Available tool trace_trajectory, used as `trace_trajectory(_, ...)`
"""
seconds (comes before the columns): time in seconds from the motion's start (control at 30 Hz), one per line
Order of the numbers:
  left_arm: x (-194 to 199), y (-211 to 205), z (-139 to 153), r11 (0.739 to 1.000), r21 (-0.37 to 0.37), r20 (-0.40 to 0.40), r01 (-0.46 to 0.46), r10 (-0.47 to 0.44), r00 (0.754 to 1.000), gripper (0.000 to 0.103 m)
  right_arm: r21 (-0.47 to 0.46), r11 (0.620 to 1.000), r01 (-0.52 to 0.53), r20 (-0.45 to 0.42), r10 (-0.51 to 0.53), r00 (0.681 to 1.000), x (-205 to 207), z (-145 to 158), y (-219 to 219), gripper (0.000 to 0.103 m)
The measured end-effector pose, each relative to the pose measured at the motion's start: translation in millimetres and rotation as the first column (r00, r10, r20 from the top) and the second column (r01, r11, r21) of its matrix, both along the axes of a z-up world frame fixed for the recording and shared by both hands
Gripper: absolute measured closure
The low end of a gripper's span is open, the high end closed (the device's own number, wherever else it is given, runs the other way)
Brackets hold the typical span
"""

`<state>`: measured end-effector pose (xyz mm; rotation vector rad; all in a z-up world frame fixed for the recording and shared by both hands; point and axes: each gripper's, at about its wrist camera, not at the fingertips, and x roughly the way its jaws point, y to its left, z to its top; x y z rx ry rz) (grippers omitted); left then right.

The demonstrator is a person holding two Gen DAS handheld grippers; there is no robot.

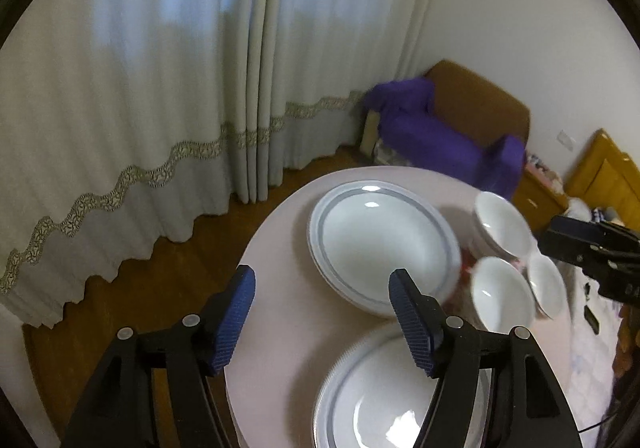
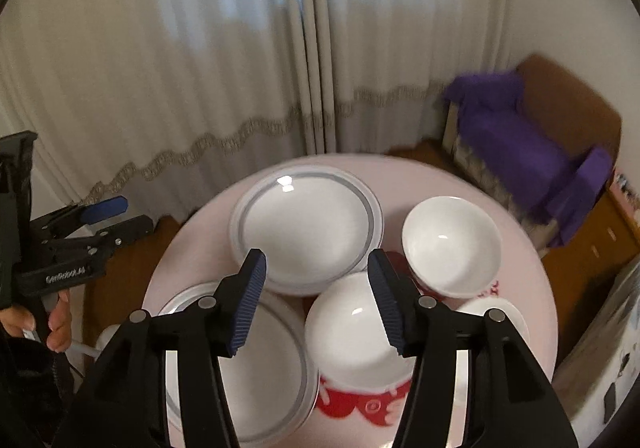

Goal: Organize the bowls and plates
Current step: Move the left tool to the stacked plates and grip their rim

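Two grippers, left (image 1: 322, 314) and right (image 2: 316, 298), hover jaws apart and empty above the round table (image 2: 532, 268). Below them: two plate stacks (image 2: 306, 228), three bowls (image 2: 452, 244) unstacked. Judged: plates gathered, bowls left to nest.

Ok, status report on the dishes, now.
Both grippers, left and right, open, empty. Two plate stacks, three bowls on round table. Nothing blocking.

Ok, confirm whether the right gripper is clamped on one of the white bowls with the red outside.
No: the right gripper stands open and empty above the nearest bowl, its blue pads pressing on nothing.
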<state>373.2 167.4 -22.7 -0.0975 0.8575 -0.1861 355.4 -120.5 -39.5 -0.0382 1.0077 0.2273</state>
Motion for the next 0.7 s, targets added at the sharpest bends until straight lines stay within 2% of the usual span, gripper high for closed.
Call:
trace_trajectory(0.13, 49.0, -0.4, -24.1, 1.0, 0.017, -0.095, -0.014, 0.016, 0.995, 0.038, -0.046, 0.999, 0.008, -0.125, -0.013, 0.992, 50.5, -34.1, 3.3, 0.049)
trace_trajectory(0.23, 82.7, -1.6, -43.5, 1.0, 0.001, -0.157, -0.014, 0.014, 0.988, 0.038, -0.073, 0.997, 0.017, -0.209, -0.032, 0.977, 80.0, -62.6, -1.1, 0.049)
trace_trajectory(0.43, 124.3, -5.8, -75.9, 0.999, 0.028, -0.232, -0.028, 0.034, 0.972, 0.038, -0.14, 0.989, 0.041, -0.277, -0.079, 0.958, 120.7, -97.0, -10.4, 0.049)
trace_trajectory(0.6, 157.3, -23.3, -95.7, 0.999, 0.03, -0.278, -0.024, 0.032, 0.96, 0.04, -0.164, 0.986, 0.029, -0.333, -0.083, 0.939, 144.6, -117.3, -13.4, 0.049)
trace_trajectory(0.7, 178.3, -39.3, -103.8, 0.999, 0.036, -0.281, -0.009, 0.018, 0.96, 0.041, -0.16, 0.987, 0.032, -0.364, -0.089, 0.927, 153.1, -127.2, -14.4, 0.049)
